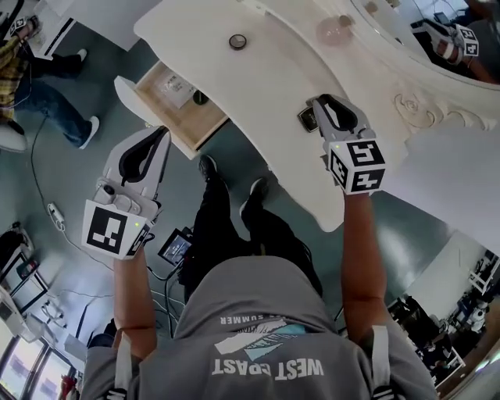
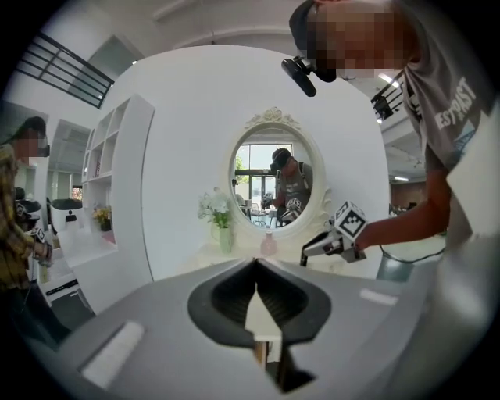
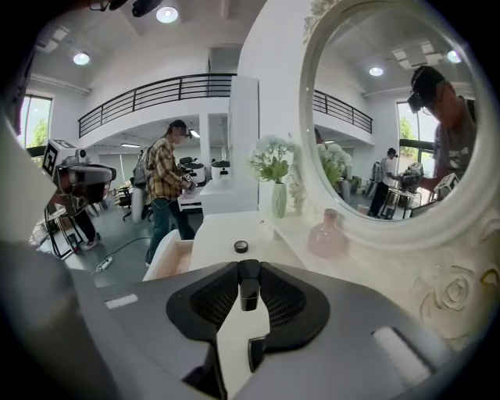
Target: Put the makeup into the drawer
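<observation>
black makeup piece [image 3: 248, 286] sits pinched in the right claw [image 1: 312, 116], above the white desk [image 1: 273, 70], to the right of the open drawer [image 1: 186, 129] and well outside it. left claw [image 1: 160, 134] hangs just beside the drawer's near edge, jaws closed together with nothing between them. small round tin [image 1: 237, 41] lies on the desk beyond the drawer.

Round recessed ceiling lights [image 3: 166, 13] and a tall bright window [image 3: 31, 117] at left light the white room evenly, shadows soft. Both gripper views bow and darken at the edges; the left gripper [image 2: 256, 266] blurs near the lens.
</observation>
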Action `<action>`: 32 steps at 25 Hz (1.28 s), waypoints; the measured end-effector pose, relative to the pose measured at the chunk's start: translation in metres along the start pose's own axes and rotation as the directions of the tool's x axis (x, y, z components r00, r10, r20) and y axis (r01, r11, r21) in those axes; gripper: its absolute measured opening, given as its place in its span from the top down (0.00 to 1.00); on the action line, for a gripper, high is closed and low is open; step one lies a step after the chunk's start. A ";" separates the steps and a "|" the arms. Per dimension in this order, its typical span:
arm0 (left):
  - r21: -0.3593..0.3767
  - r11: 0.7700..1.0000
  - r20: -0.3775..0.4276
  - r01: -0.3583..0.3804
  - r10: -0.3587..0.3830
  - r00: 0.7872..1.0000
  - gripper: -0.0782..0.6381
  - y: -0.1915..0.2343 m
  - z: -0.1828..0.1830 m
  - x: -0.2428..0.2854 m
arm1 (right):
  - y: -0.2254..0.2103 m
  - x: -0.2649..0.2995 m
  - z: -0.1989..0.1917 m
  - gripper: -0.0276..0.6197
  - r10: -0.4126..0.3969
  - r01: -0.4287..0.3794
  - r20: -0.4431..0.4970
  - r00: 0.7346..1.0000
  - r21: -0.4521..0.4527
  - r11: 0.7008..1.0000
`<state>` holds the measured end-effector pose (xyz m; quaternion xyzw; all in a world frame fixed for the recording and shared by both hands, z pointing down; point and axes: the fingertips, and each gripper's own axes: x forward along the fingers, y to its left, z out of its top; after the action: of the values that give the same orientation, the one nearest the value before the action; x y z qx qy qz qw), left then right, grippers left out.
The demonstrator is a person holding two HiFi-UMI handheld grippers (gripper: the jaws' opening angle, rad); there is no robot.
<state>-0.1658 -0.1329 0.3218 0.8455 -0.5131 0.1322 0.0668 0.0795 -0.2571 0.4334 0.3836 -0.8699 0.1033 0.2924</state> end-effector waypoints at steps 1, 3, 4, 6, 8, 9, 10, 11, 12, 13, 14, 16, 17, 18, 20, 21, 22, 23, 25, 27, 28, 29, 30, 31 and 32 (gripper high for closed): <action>-0.006 1.000 0.001 -0.014 0.014 1.000 0.89 0.006 -0.004 -0.005 | 0.011 0.007 0.003 0.82 0.020 -0.020 -0.004 1.000 -0.012 1.000; -0.020 0.999 0.001 -0.043 0.043 0.999 0.89 0.018 -0.013 -0.016 | 0.034 0.021 0.008 0.82 0.061 -0.061 -0.011 0.998 -0.036 0.997; -0.027 0.998 0.002 -0.057 0.057 0.998 0.89 0.023 -0.016 -0.021 | 0.045 0.028 0.011 0.82 0.079 -0.080 -0.015 0.997 -0.046 0.996; -0.038 0.996 0.002 -0.082 0.082 0.997 0.89 0.035 -0.024 -0.032 | 0.068 0.042 0.015 0.82 0.114 -0.116 -0.023 0.993 -0.063 0.991; -0.051 0.993 0.003 -0.106 0.106 0.994 0.89 0.046 -0.031 -0.041 | 0.090 0.057 0.017 0.82 0.152 -0.154 -0.034 0.988 -0.079 0.985; -0.058 0.991 0.002 -0.118 0.118 0.993 0.89 0.051 -0.035 -0.046 | 0.101 0.065 0.017 0.82 0.171 -0.174 -0.041 0.984 -0.087 0.981; -0.066 0.990 0.000 -0.129 0.129 0.992 0.89 0.056 -0.040 -0.050 | 0.112 0.073 0.018 0.82 0.188 -0.192 -0.049 0.981 -0.094 0.977; -0.073 0.988 -0.001 -0.138 0.138 0.990 0.89 0.061 -0.044 -0.055 | 0.123 0.082 0.017 0.82 0.204 -0.209 -0.058 0.977 -0.100 0.973; -0.080 0.986 -0.002 -0.146 0.146 0.989 0.89 0.066 -0.048 -0.059 | 0.134 0.090 0.017 0.82 0.219 -0.225 -0.068 0.973 -0.105 0.969; -0.087 0.984 -0.003 -0.153 0.153 0.988 0.89 0.071 -0.053 -0.064 | 0.145 0.098 0.016 0.82 0.233 -0.240 -0.077 0.970 -0.111 0.964; -0.094 0.983 -0.006 -0.160 0.160 0.987 0.89 0.077 -0.058 -0.069 | 0.156 0.106 0.016 0.82 0.246 -0.254 -0.086 0.966 -0.116 0.960; -0.109 0.978 -0.011 -0.175 0.175 0.984 0.89 0.087 -0.068 -0.077 | 0.176 0.123 0.014 0.82 0.268 -0.280 -0.103 0.958 -0.130 0.951; -0.116 0.976 -0.014 -0.183 0.182 0.983 0.89 0.092 -0.073 -0.080 | 0.185 0.132 0.012 0.82 0.278 -0.292 -0.112 0.954 -0.138 0.946; -0.123 0.974 -0.017 -0.190 0.189 0.982 0.89 0.096 -0.077 -0.083 | 0.194 0.140 0.010 0.82 0.287 -0.303 -0.122 0.950 -0.146 0.942; -0.137 0.970 -0.024 -0.202 0.201 0.979 0.89 0.105 -0.086 -0.087 | 0.209 0.156 0.003 0.82 0.304 -0.325 -0.146 0.942 -0.155 0.933; -0.144 0.968 -0.027 -0.207 0.205 0.978 0.89 0.109 -0.090 -0.089 | 0.215 0.163 0.000 0.82 0.312 -0.336 -0.158 0.937 -0.159 0.928; -0.152 0.965 -0.030 -0.212 0.210 0.977 0.89 0.114 -0.095 -0.091 | 0.222 0.170 -0.004 0.82 0.319 -0.346 -0.172 0.932 -0.163 0.924; -0.158 0.963 -0.033 -0.217 0.215 0.976 0.89 0.118 -0.098 -0.094 | 0.229 0.177 -0.008 0.82 0.326 -0.357 -0.185 0.927 -0.167 0.919; -0.171 0.959 -0.038 -0.226 0.223 0.974 0.89 0.126 -0.106 -0.101 | 0.244 0.188 -0.015 0.82 0.339 -0.377 -0.211 0.917 -0.175 0.910; -0.184 0.954 -0.046 -0.235 0.230 0.972 0.89 0.134 -0.113 -0.106 | 0.258 0.198 -0.024 0.82 0.351 -0.397 -0.240 0.905 -0.181 0.900; -0.191 0.952 -0.051 -0.238 0.233 0.971 0.89 0.137 -0.117 -0.108 | 0.264 0.203 -0.029 0.82 0.355 -0.406 -0.256 0.899 -0.184 0.895; -0.197 0.950 -0.054 -0.241 0.235 0.971 0.89 0.140 -0.121 -0.109 | 0.269 0.208 -0.035 0.82 0.357 -0.413 -0.270 0.894 -0.187 0.891; -0.201 0.949 -0.056 -0.243 0.236 0.970 0.89 0.144 -0.124 -0.109 | 0.274 0.213 -0.040 0.82 0.358 -0.418 -0.284 0.890 -0.191 0.888; -0.205 0.948 -0.058 -0.244 0.238 0.970 0.89 0.148 -0.128 -0.110 | 0.278 0.218 -0.046 0.82 0.357 -0.422 -0.296 0.886 -0.194 0.886; -0.208 0.947 -0.059 -0.246 0.239 0.969 0.89 0.151 -0.131 -0.110 | 0.282 0.224 -0.051 0.82 0.356 -0.425 -0.307 0.882 -0.196 0.884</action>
<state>-0.3682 -0.0767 0.4108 0.7615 -0.6232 0.0975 0.1492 -0.2232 -0.1793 0.6186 0.1404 -0.8889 0.0964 0.4252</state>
